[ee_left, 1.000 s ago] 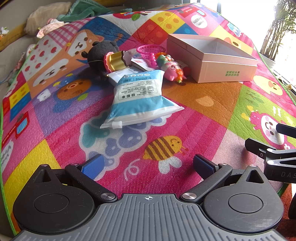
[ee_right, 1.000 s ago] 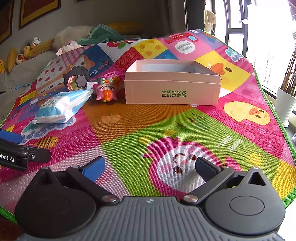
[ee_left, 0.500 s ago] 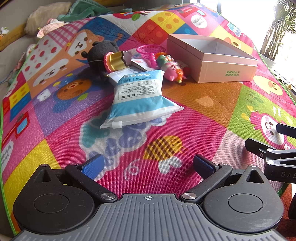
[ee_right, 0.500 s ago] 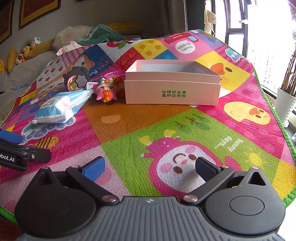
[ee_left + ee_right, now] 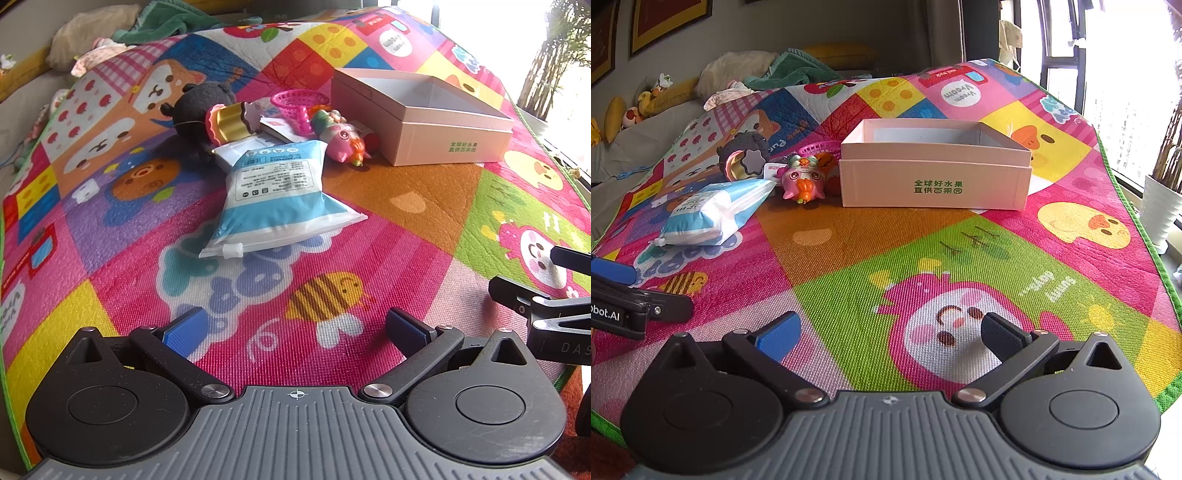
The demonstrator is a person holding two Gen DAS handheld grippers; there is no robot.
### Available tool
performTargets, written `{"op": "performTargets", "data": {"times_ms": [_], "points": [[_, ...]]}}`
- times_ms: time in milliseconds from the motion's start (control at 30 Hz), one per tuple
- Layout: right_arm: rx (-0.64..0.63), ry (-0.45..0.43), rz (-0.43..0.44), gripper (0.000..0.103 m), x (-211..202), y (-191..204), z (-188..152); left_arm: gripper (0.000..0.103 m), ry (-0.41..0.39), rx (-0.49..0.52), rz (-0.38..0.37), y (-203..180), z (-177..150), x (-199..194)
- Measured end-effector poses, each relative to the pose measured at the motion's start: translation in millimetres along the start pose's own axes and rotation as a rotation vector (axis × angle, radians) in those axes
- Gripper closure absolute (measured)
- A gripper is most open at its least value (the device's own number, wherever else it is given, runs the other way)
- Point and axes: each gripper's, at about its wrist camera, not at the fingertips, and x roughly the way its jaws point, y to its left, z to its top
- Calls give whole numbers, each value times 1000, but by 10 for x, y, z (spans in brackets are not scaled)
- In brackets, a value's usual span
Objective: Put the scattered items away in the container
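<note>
An open pale pink box [image 5: 436, 122] [image 5: 934, 181] stands on the colourful play mat. To its left lie a blue-and-white refill pouch [image 5: 277, 195] [image 5: 713, 210], a pink bird toy [image 5: 341, 138] [image 5: 803, 181], a pink mesh basket [image 5: 299, 101] [image 5: 820, 149] and a black plush with a gold-and-pink piece [image 5: 210, 110] [image 5: 744, 158]. My left gripper [image 5: 295, 328] is open and empty, well short of the pouch. My right gripper [image 5: 890, 332] is open and empty, over the mat well in front of the box.
The play mat [image 5: 923, 251] ends in a green edge on the right, with a white plant pot [image 5: 1160, 210] beyond it. Cushions, a green cloth [image 5: 790, 70] and soft toys lie along the sofa at the back left.
</note>
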Motion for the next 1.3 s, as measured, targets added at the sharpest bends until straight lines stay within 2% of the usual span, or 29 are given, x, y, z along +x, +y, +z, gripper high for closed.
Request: {"op": "performTargets", "data": {"times_ms": [267,467,600,767,933,1067,1200,1300], "points": [[-17,15,3,0,12,9,13,0,-13,14,-9,-3,17,12],[-18,24,9,0,22,-7,34,0,-42,19,-46,56,117,14],[-27,40,21,0,23,-14,55,0,-89,35,-27,75,277,0],[-25,70,34,0,52,-35,97,0,-107,82,-3,34,451,114],[-13,53,30,0,30,-34,58,0,-123,118,4,50,526,233],[-16,49,27,0,35,-27,68,0,-135,207,48,106,547,290],[-68,51,57,0,73,12,171,0,-192,264,157,300,589,304],[-133,-36,37,0,74,111,403,0,-234,256,250,492,685,347]]}}
